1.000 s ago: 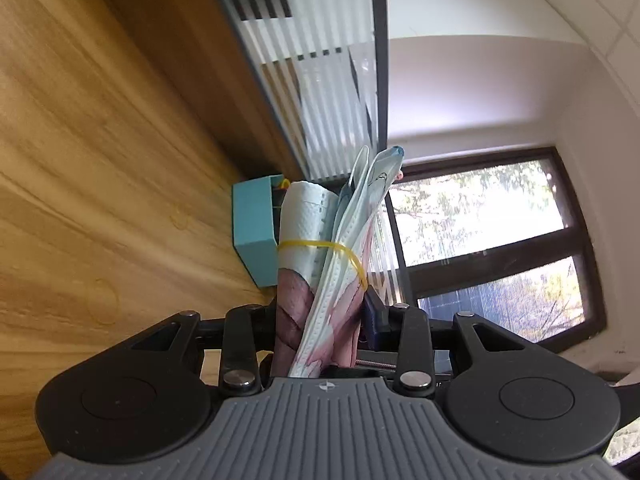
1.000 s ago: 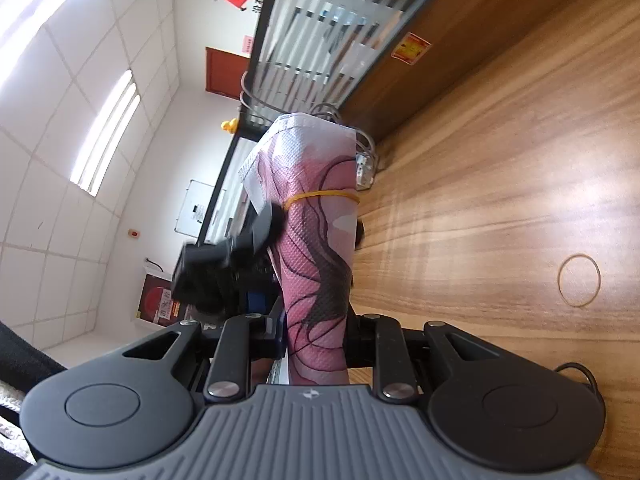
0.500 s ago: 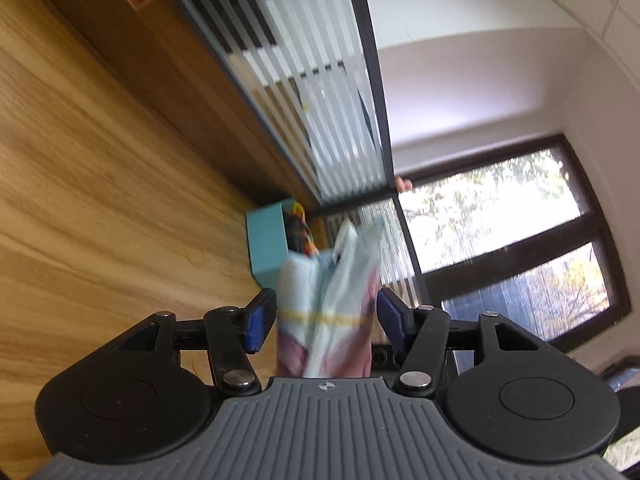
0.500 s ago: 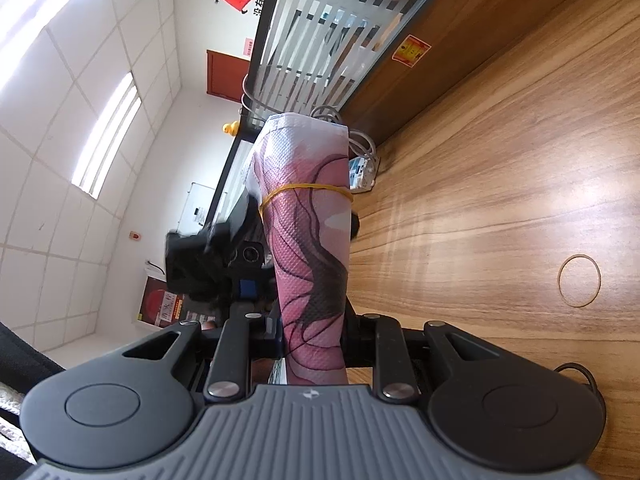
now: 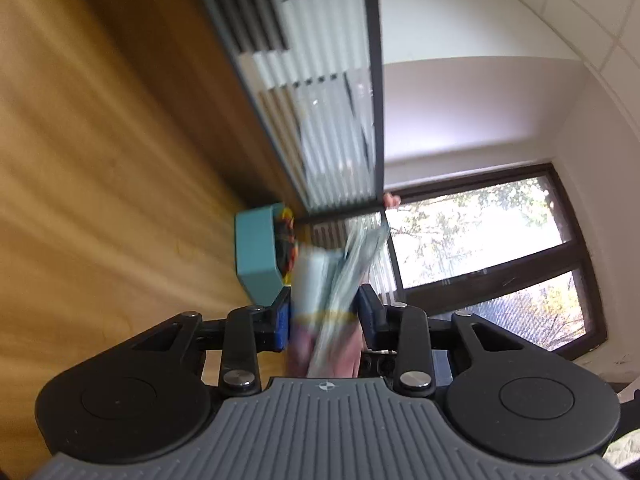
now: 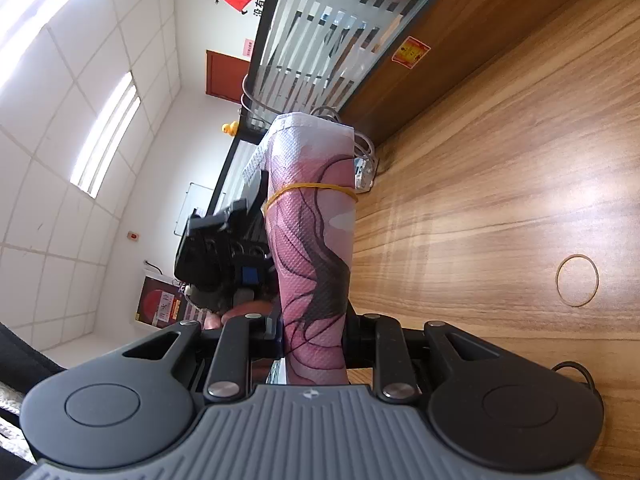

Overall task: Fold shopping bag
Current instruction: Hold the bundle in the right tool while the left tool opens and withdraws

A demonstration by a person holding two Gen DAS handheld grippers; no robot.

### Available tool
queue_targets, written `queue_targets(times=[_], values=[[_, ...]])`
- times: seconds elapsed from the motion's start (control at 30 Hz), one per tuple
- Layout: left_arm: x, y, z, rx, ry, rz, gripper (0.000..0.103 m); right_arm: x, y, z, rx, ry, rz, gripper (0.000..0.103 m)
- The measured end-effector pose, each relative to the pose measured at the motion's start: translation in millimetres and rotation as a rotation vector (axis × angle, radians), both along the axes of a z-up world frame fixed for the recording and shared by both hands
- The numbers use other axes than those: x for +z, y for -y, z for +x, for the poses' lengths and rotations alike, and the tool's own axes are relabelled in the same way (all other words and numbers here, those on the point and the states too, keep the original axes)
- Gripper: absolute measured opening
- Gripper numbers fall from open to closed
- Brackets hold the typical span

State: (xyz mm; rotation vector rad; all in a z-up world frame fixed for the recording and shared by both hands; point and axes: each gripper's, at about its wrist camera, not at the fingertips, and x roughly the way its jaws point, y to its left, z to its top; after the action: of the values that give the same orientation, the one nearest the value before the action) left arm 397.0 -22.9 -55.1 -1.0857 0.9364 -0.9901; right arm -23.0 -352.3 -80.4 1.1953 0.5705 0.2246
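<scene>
The folded shopping bag is a pink roll with dark line print, held above the wooden table. A yellow rubber band circles it. My right gripper is shut on its near end. In the left wrist view the bag is blurred and shows its pale layered edges. My left gripper has its jaws closing on it, both blue pads against the bag at the band. From the right wrist view the left gripper sits on the bag's left side.
A loose rubber band lies on the table at right. A teal box with colourful contents stands near the glass partition. Cables and a power strip lie at the table's far edge.
My left gripper opened, shifted a little along the bag and closed again at the band. The right gripper kept its grip and stayed put.
</scene>
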Motion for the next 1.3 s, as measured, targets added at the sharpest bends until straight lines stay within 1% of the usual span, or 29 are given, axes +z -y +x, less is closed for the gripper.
queue_targets(times=[0.1,0.23,0.3,0.37,0.53,0.63,0.87,1.0,1.03,1.07,1.17,1.3], values=[[-4,4,-10,-0.047,-0.021,0.038,0.033,-3,1,-3,-0.016,-0.009,0.012,0.027],[1,2,-10,-0.066,0.004,0.058,0.034,-5,1,-2,-0.016,-0.004,0.019,0.027],[3,1,-9,-0.067,0.012,0.064,0.036,-4,0,-1,-0.010,0.002,0.012,0.027],[6,0,-8,-0.062,0.025,0.076,0.042,-3,0,-1,-0.010,0.004,0.010,0.027],[15,-1,-4,-0.038,0.057,0.094,0.044,-2,0,-2,-0.011,0.006,0.006,0.027],[19,-1,2,-0.037,0.066,0.101,0.052,-2,0,0,-0.009,0.009,0.004,0.027],[21,2,15,-0.034,0.066,0.079,0.054,0,0,1,-0.006,0.014,0.000,0.028],[20,7,21,-0.039,0.070,0.070,0.052,0,0,2,-0.008,0.012,-0.002,0.028],[19,8,20,-0.045,0.074,0.063,0.046,0,0,1,-0.010,0.011,-0.002,0.028],[19,9,19,-0.047,0.077,0.056,0.045,0,0,1,-0.012,0.010,-0.002,0.028],[14,6,12,-0.015,0.065,0.023,0.038,0,0,-1,-0.013,0.012,-0.005,0.028],[9,0,-2,0.018,0.043,0.003,0.036,1,-2,-1,-0.007,0.012,-0.009,0.028]])
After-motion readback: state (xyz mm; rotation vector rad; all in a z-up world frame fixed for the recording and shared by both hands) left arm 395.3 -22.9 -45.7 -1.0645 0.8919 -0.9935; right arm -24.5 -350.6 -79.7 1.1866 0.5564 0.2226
